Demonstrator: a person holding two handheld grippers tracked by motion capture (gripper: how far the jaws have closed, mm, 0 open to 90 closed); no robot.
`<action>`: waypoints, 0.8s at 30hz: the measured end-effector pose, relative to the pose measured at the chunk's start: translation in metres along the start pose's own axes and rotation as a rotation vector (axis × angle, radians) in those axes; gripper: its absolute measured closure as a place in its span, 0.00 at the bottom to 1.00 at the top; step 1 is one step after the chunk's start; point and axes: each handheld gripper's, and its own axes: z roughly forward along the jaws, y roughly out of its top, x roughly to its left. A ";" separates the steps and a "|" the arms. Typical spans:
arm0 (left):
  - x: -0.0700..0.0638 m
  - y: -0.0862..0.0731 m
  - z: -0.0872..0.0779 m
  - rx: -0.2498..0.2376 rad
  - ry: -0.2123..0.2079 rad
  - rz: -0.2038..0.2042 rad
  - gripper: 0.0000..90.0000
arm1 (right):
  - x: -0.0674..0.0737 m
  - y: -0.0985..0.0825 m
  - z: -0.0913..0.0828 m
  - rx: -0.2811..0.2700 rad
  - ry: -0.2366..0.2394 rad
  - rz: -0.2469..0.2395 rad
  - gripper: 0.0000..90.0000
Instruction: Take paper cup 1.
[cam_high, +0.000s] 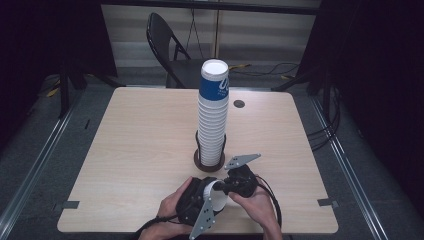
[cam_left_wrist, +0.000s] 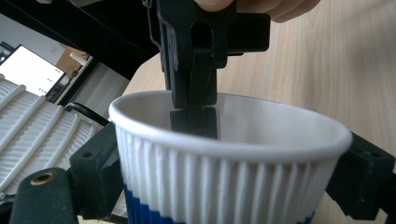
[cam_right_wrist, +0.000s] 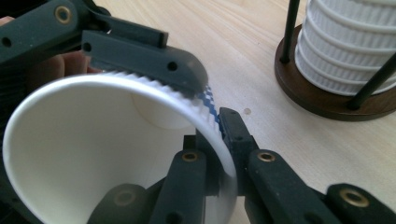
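Pinching the paper cup's (cam_right_wrist: 93, 154) rim with my right gripper (cam_right_wrist: 219, 154), jaws clamped on its wall, while my left gripper (cam_left_wrist: 224, 186) straddles its ribbed body near the stack (cam_high: 213, 115), steadying it for a handover.

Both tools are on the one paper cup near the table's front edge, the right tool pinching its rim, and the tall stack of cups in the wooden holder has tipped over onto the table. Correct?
Not quite. The stack of cups stands upright in its wooden holder, as the high view shows. The rest holds: the left tool grips the paper cup around its body, and the right tool pinches its rim.
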 end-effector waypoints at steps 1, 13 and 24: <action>0.000 0.000 0.000 -0.006 -0.001 -0.010 0.15 | 0.000 0.000 0.000 0.000 0.001 0.002 0.97; 0.007 -0.004 -0.002 -0.006 0.000 -0.076 0.18 | -0.003 -0.003 0.000 -0.043 -0.006 0.038 0.93; 0.021 -0.013 -0.006 -0.024 0.018 -0.193 0.19 | -0.003 -0.007 -0.011 -0.163 -0.033 0.050 0.77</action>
